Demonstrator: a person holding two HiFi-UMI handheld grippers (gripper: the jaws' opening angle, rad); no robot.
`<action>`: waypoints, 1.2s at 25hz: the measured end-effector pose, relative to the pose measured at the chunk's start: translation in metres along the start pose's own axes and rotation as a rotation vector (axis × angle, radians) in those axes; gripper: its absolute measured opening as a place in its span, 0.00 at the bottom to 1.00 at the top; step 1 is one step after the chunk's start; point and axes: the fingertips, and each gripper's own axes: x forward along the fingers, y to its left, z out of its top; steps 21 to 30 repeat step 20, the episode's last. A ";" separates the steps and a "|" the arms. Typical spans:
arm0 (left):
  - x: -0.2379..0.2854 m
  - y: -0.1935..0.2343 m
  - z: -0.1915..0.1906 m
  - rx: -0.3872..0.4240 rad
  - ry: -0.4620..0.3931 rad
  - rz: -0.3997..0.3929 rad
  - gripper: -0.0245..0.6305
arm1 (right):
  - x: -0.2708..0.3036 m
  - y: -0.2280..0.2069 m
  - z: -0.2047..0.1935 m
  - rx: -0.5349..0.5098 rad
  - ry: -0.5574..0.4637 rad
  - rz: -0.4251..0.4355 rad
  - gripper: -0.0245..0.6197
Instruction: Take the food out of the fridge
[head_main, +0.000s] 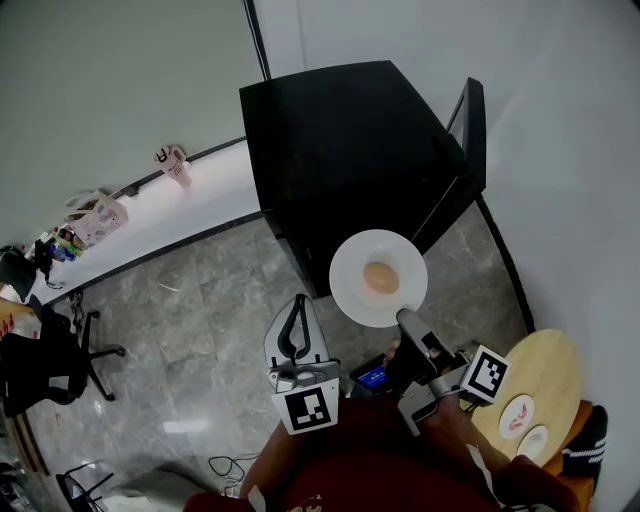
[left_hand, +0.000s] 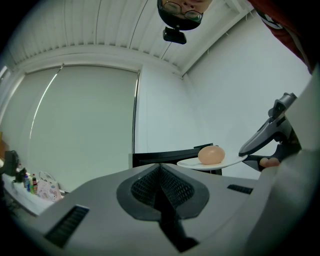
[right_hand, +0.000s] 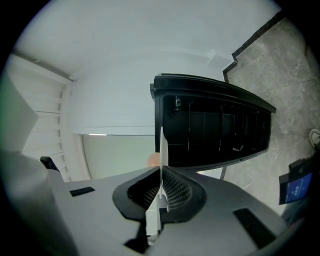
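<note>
A white plate (head_main: 378, 278) carrying a round tan piece of food (head_main: 381, 277) hangs in front of the black fridge (head_main: 350, 140). My right gripper (head_main: 405, 318) is shut on the plate's near rim. In the right gripper view the plate (right_hand: 161, 145) shows edge-on between the pads, with the fridge's dark open inside (right_hand: 215, 125) behind it. My left gripper (head_main: 297, 308) is shut and empty, to the left of the plate. The left gripper view has the plate (left_hand: 210, 163) and the food (left_hand: 211, 154) just beyond my left gripper (left_hand: 160, 185).
The fridge door (head_main: 470, 140) stands open at the right. A round wooden table (head_main: 550, 370) with small dishes is at the lower right. A white counter (head_main: 170, 215) with a cup and clutter runs along the left, with an office chair (head_main: 45, 355) below it.
</note>
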 end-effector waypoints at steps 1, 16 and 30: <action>0.000 0.000 0.000 0.001 0.001 -0.001 0.06 | -0.001 0.000 0.000 -0.002 -0.001 0.000 0.09; 0.002 -0.010 -0.001 0.002 0.006 -0.019 0.06 | -0.007 -0.005 0.008 -0.010 -0.022 -0.013 0.09; 0.004 -0.012 -0.003 -0.001 0.004 -0.021 0.06 | -0.006 -0.007 0.009 -0.004 -0.024 -0.016 0.09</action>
